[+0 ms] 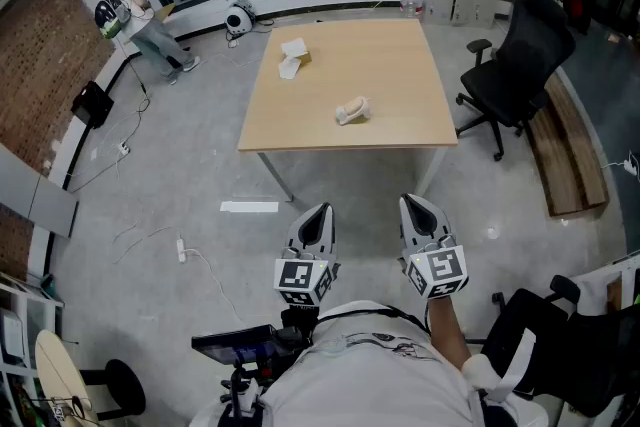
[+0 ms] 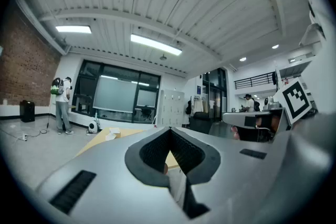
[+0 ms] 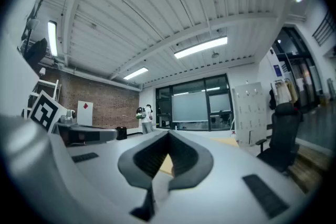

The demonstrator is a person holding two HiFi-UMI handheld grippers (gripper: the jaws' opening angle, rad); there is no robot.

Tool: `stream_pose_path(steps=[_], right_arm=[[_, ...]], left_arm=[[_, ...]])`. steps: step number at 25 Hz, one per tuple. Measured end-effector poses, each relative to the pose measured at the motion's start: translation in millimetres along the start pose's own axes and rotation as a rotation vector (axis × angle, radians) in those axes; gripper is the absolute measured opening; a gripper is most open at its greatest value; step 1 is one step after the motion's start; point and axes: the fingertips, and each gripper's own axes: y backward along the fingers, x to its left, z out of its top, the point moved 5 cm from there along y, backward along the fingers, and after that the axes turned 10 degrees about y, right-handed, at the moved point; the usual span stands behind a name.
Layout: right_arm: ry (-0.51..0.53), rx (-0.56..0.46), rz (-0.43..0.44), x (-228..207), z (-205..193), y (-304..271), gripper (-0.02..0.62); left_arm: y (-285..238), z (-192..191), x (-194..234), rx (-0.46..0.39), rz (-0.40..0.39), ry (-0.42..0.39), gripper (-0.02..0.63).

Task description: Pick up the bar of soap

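Head view: the bar of soap (image 1: 352, 111) lies mid-worktop (image 1: 400, 75), well ahead of the left hand-held gripper (image 1: 318, 215) and right hand-held gripper (image 1: 415, 207); left gripper view: jaws clenched together, empty; right gripper view: jaws likewise clenched, empty.

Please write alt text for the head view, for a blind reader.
The left gripper and right gripper, both shut, are held above the floor, short of a wooden table bearing two small pale objects. A black chair stands at its right.
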Motion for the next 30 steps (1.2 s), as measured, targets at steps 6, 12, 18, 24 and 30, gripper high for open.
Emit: stream_pose_path(steps=[6, 12, 18, 24, 30], right_arm=[[-0.01, -0.002, 0.018, 2.0, 0.1, 1.2, 0.003], [-0.022, 0.008, 0.035, 2.3, -5.6, 9.3, 0.003], [-0.018, 0.032, 0.068, -2.0, -19.2, 20.5, 0.003], [-0.031, 0.079, 0.1, -3.4, -35.2, 34.1, 0.003], [-0.038, 0.117, 0.142, -7.9, -47.9, 34.0, 0.003]], left_arm=[[2.0, -3.3, -3.2, 0.011, 0.009, 0.002, 0.0], [5.1, -11.3, -11.0, 0.035, 0.012, 0.009, 0.0], [-0.2, -24.2, -23.7, 0.053, 0.016, 0.008, 0.0], [4.3, -40.0, -29.7, 0.083, 0.051, 0.012, 0.0], [0.2, -53.2, -32.5, 0.107, 0.075, 0.028, 0.0]])
